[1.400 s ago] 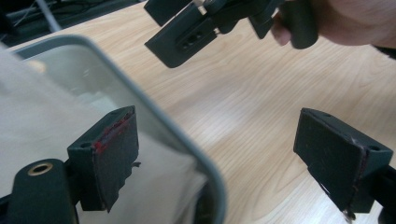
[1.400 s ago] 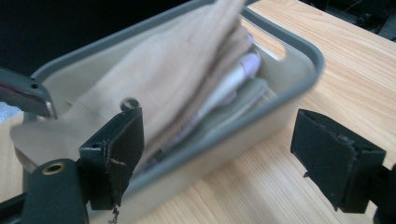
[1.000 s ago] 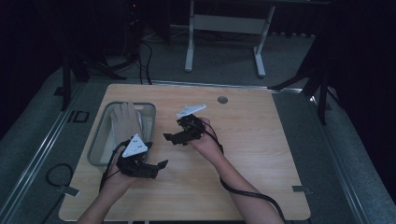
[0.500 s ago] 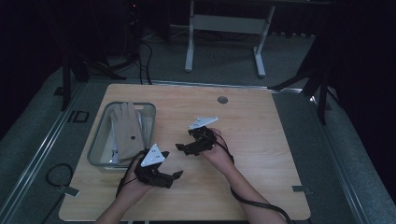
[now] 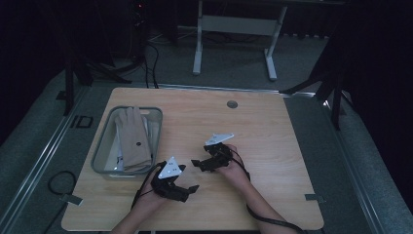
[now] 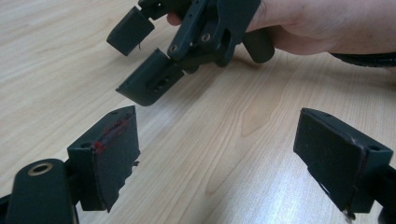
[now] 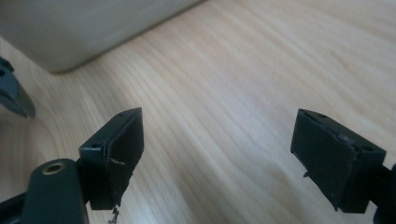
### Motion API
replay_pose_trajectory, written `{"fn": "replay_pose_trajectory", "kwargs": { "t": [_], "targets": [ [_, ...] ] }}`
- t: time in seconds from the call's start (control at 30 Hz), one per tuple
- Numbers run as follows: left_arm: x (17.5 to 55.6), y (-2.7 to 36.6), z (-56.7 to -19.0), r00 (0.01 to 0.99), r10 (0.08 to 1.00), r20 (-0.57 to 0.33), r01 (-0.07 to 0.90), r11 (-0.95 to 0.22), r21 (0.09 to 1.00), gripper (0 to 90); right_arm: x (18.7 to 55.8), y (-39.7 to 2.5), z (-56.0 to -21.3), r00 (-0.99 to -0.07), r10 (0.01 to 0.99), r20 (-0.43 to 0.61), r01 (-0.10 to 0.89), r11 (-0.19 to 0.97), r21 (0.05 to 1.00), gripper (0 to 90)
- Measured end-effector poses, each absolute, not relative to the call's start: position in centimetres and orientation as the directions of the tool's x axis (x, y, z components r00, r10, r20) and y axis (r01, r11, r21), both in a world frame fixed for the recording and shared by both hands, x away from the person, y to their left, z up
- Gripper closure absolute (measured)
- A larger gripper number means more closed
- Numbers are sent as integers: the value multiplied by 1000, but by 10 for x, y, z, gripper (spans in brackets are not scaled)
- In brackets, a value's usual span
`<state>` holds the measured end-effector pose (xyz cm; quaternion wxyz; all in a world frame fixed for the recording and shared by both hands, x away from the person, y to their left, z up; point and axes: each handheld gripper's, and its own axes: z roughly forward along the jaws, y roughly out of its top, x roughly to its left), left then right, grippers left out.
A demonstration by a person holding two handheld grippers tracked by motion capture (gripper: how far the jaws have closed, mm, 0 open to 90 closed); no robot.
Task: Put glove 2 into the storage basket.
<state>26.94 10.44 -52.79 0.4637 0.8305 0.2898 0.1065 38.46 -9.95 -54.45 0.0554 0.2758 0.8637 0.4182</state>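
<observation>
The beige glove lies flat in the clear bin at the counter's left side, fingers pointing away from the person. It looks soft and light — likely to drape and fold when lifted, so a pinch at the cuff or mid-palm seems safest. Both claws rest low over bare wood, well apart from the bin. The left claw gapes wide and empty, aimed at the right claw — which also stands wide, holding nothing.
</observation>
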Motion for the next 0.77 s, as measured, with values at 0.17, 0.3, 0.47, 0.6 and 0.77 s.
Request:
{"fn": "replay_pose_trajectory", "kwargs": {
  "t": [0.17, 0.3, 0.47, 0.6, 0.77],
  "targets": [
    [272, 102, -535, 812, 575, -103, 387, -398, 832, 143, 383, -105, -550, -835, 536, 125, 432, 496, 753, 171],
    [272, 101, -539, 816, 568, -107, 388, -401, 830, 143, 380, -108, -549, -840, 529, 122, 417, 485, 768, 171],
    [273, 100, -541, 815, 570, -106, 389, -403, 828, 143, 378, -110, -551, -844, 524, 115, 409, 490, 770, 171],
    [273, 100, -541, 814, 571, -104, 390, -404, 827, 143, 377, -109, -551, -848, 518, 110, 404, 497, 768, 171],
    [273, 100, -541, 814, 572, -105, 391, -406, 826, 143, 377, -109, -552, -850, 515, 110, 402, 501, 766, 171]
  ]
}}
